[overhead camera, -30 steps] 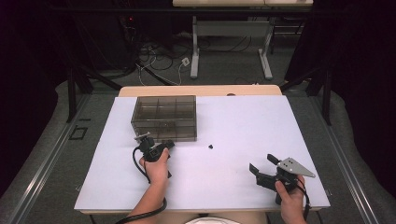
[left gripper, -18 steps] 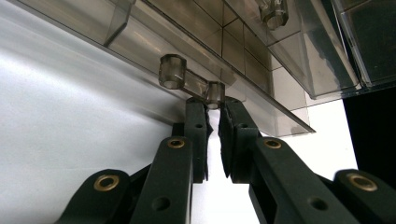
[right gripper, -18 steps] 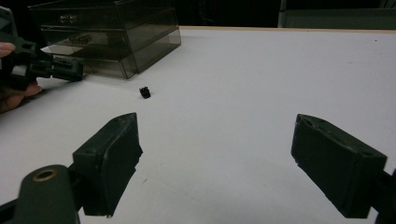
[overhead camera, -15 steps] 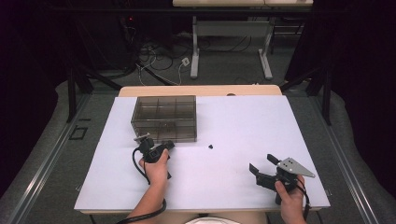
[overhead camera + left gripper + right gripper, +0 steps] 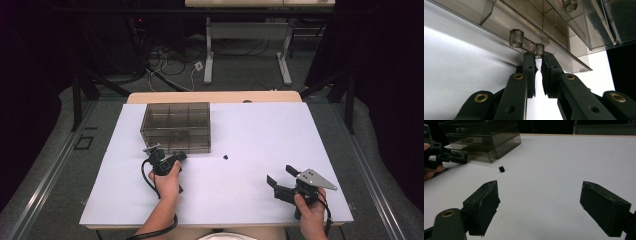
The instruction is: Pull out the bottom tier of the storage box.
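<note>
My left gripper point(image 5: 537, 63) pinches the handle point(image 5: 525, 45) of the lower drawer of the smoky drawer box point(image 5: 176, 126), upper left; drawer unopened. Right gripper point(image 5: 540, 207) waits wide open.

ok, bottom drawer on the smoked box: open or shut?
Shut, as far as visible: the bottom drawer front sits flush in the box. The left gripper has closed on its handle.

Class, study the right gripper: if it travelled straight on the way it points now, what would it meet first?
Probably the small black part on the white table, roughly ahead of the open right gripper; beyond it, the smoky drawer box. Depth is uncertain.
</note>
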The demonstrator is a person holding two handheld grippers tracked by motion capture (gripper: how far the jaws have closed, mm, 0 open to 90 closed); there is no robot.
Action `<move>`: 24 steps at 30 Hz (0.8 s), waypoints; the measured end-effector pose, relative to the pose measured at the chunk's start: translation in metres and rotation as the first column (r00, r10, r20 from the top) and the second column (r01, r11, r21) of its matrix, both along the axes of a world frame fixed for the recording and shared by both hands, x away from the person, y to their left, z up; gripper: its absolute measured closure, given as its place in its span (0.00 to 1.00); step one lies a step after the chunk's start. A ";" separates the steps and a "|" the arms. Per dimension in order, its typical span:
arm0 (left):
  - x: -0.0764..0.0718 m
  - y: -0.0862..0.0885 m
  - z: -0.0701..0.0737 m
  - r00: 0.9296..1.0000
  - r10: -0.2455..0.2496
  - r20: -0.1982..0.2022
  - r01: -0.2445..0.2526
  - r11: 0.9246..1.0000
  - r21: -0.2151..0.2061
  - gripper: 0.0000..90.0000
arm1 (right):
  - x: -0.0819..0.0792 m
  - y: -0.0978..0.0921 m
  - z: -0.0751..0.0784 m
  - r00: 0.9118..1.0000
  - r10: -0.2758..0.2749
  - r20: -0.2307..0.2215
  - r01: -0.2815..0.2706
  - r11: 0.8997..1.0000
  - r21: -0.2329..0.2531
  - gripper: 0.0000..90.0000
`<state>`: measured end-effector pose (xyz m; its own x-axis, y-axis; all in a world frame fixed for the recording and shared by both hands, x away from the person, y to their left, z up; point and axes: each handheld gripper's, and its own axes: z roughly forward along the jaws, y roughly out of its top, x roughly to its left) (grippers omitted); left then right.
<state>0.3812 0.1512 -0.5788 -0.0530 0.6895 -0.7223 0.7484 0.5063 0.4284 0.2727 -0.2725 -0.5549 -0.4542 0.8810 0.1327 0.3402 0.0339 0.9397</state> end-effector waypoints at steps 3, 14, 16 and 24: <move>-0.001 0.000 0.000 1.000 -0.003 -0.002 0.003 1.000 -0.001 0.91 | 0.000 0.000 0.000 1.000 0.000 -0.003 0.000 1.000 -0.002 0.17; -0.003 0.000 0.000 1.000 -0.006 0.001 0.006 1.000 0.000 0.91 | 0.000 0.000 0.000 1.000 0.000 0.000 0.000 1.000 -0.001 0.17; -0.003 0.000 -0.001 1.000 0.003 0.007 -0.003 1.000 0.000 0.91 | 0.000 0.000 0.000 1.000 0.000 0.000 0.000 1.000 0.001 0.17; -0.005 0.000 -0.001 1.000 -0.004 0.006 0.004 1.000 -0.004 0.91 | 0.000 0.000 0.000 1.000 -0.001 -0.003 0.001 1.000 -0.002 0.17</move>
<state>0.3760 0.1515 -0.5796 -0.0460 0.6865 -0.7257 0.7477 0.5054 0.4307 0.2723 -0.2726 -0.5545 -0.4532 0.8815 0.1324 0.3434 0.0356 0.9385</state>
